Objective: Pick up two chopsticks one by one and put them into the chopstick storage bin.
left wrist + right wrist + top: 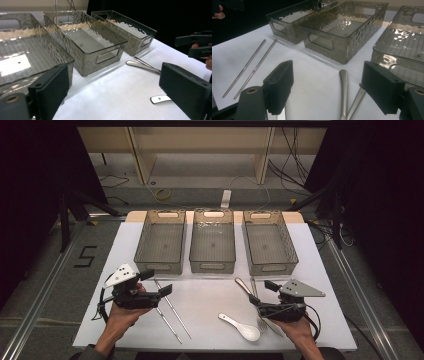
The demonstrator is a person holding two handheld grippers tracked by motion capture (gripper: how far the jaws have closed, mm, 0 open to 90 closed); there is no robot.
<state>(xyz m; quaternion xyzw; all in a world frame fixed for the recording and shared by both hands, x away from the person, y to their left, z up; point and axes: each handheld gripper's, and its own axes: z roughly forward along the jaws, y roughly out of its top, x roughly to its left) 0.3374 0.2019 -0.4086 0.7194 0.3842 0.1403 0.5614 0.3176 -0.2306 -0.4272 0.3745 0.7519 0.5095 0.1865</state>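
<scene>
Hovering released: left tool [159, 282], right tool [262, 292] near middle bin [212, 265]. Risk: thin chopsticks [170, 310] and spoon [240, 326] could slip flat on the smooth surface [210, 300].

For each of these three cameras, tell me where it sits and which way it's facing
High view: above the person's side, looking forward and down on the white table, three bins, left gripper, right gripper, both forearms.
Left gripper view: on the left gripper, facing the bins and metal cutlery; own open jaws show.
Right gripper view: on the right gripper, facing the bins and chopsticks; own open jaws show.
Shared: all three show the middle bin.
</scene>
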